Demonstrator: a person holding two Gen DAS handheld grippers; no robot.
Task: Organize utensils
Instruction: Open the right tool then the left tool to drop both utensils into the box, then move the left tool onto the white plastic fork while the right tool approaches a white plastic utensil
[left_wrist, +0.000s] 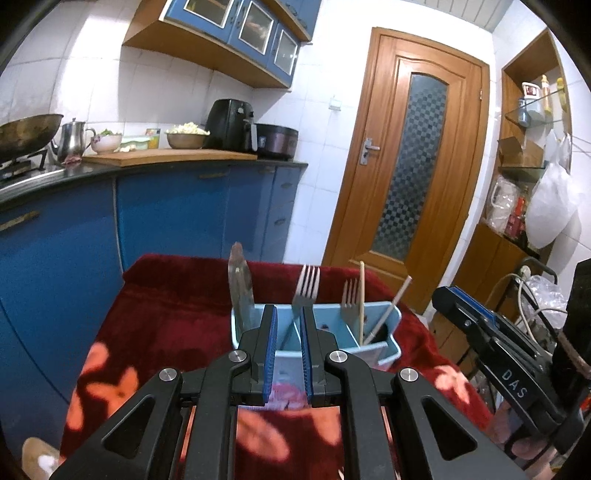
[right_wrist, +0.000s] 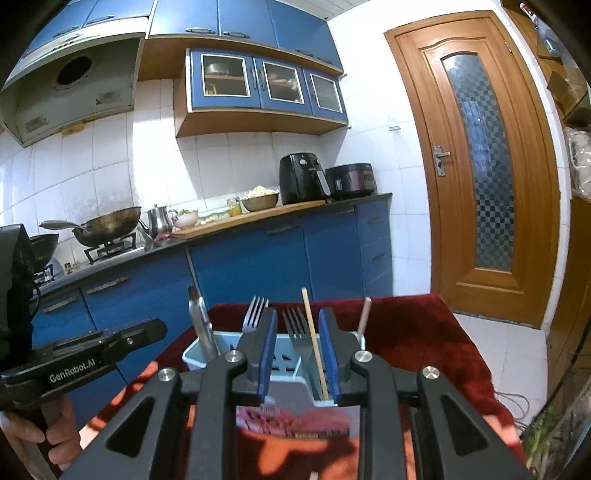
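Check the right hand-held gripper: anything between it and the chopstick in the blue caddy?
Nothing visible blocks it. The right hand-held gripper is open, and the upright chopstick stands in the light blue caddy just ahead, framed between its fingers. The nearest neighbour is a fork standing just left of the chopstick.

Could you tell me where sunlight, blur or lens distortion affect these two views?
Left wrist view: dappled sun patches on the red blanket, door bowed by fisheye. Right wrist view: bright sun on the wall tiles, pink label on the blue utensil holder blurred.
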